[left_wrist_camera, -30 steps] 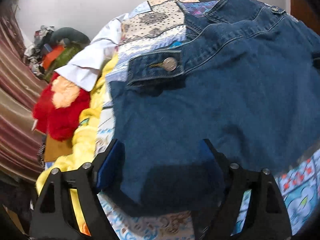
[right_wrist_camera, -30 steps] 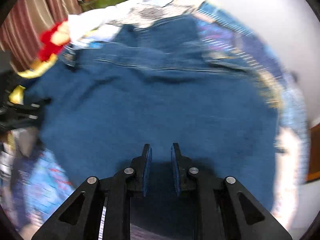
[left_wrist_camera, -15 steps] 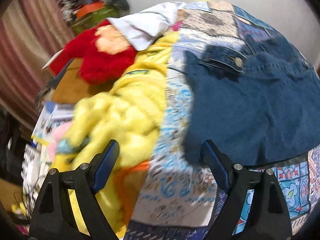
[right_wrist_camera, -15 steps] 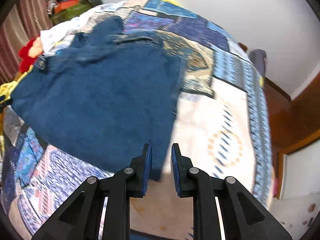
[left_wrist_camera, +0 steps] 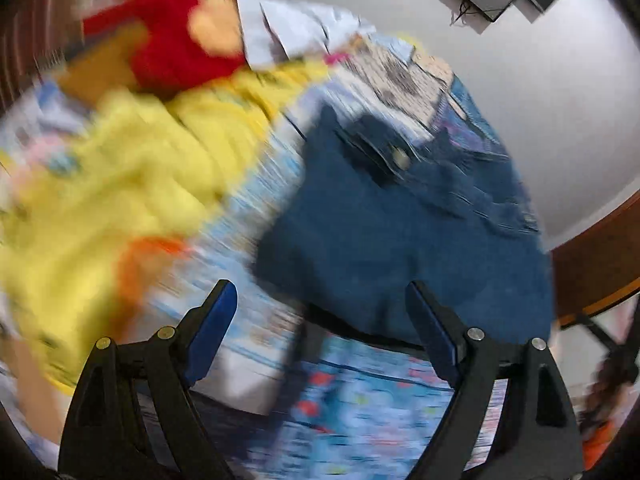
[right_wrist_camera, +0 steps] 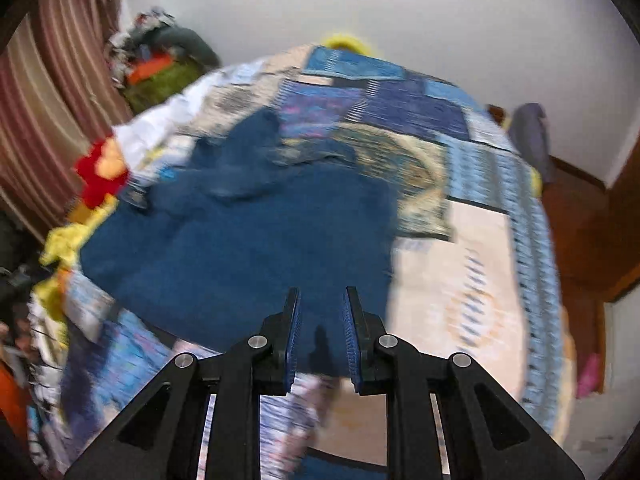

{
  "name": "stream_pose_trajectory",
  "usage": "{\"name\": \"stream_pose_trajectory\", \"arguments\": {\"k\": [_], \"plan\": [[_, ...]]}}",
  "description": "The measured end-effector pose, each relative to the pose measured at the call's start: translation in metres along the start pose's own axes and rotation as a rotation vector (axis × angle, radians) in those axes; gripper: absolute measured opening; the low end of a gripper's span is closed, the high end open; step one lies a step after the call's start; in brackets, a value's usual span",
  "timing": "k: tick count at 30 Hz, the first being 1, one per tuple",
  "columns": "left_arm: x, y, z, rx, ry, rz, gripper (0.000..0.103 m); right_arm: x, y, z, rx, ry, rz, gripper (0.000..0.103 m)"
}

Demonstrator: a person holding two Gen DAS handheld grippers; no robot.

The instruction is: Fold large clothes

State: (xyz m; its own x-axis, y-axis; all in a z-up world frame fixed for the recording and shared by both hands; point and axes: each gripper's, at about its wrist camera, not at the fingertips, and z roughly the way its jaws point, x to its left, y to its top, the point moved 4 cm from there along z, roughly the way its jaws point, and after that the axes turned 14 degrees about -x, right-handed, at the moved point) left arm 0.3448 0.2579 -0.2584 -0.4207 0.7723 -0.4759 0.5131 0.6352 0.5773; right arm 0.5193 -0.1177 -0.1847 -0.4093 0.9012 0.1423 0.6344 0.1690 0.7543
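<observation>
Folded denim jacket [right_wrist_camera: 240,248] lay flat on patchwork quilt [right_wrist_camera: 472,280]. My left gripper [left_wrist_camera: 320,336] gaped wide; right gripper [right_wrist_camera: 320,336] narrowly parted, empty.

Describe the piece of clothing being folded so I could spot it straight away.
Start with the big bed under its blue and cream patchwork quilt. On the quilt's left half lies a dark blue denim garment, spread flat. Unlike the fluffy yellow fabric heap and red plush toy beside it, it is plain, stiff-looking denim with a metal button.
</observation>
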Motion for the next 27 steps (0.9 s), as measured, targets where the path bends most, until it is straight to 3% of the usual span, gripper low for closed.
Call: {"name": "stream_pose_trajectory", "arguments": {"k": [6, 9, 12, 16, 19, 21, 27], "plan": [[-0.003, -0.022, 0.057, 0.094, -0.070, -0.161, 0.086, 0.040, -0.014, 0.051, 0.084, 0.077, -0.005, 0.016], [0.001, -0.018, 0.081, 0.089, -0.089, -0.238, 0.076, 0.041, -0.031, 0.076, 0.154, 0.082, 0.021, 0.016], [-0.006, -0.008, 0.095, 0.042, -0.062, -0.221, 0.068, 0.035, -0.039, 0.083, 0.113, 0.115, 0.064, 0.016], [-0.023, 0.000, 0.109, 0.003, 0.046, -0.118, 0.046, 0.026, -0.040, 0.086, 0.123, 0.167, 0.134, 0.016], [-0.044, 0.005, 0.093, -0.064, 0.082, 0.004, 0.034, 0.022, -0.037, 0.087, 0.164, 0.184, 0.197, 0.016], [-0.058, 0.010, 0.071, -0.135, 0.074, 0.050, 0.033, 0.023, -0.032, 0.085, 0.187, 0.179, 0.222, 0.016], [-0.070, 0.028, 0.009, -0.229, -0.028, 0.055, 0.030, 0.061, -0.008, 0.076, 0.165, 0.240, 0.174, 0.016]]}}
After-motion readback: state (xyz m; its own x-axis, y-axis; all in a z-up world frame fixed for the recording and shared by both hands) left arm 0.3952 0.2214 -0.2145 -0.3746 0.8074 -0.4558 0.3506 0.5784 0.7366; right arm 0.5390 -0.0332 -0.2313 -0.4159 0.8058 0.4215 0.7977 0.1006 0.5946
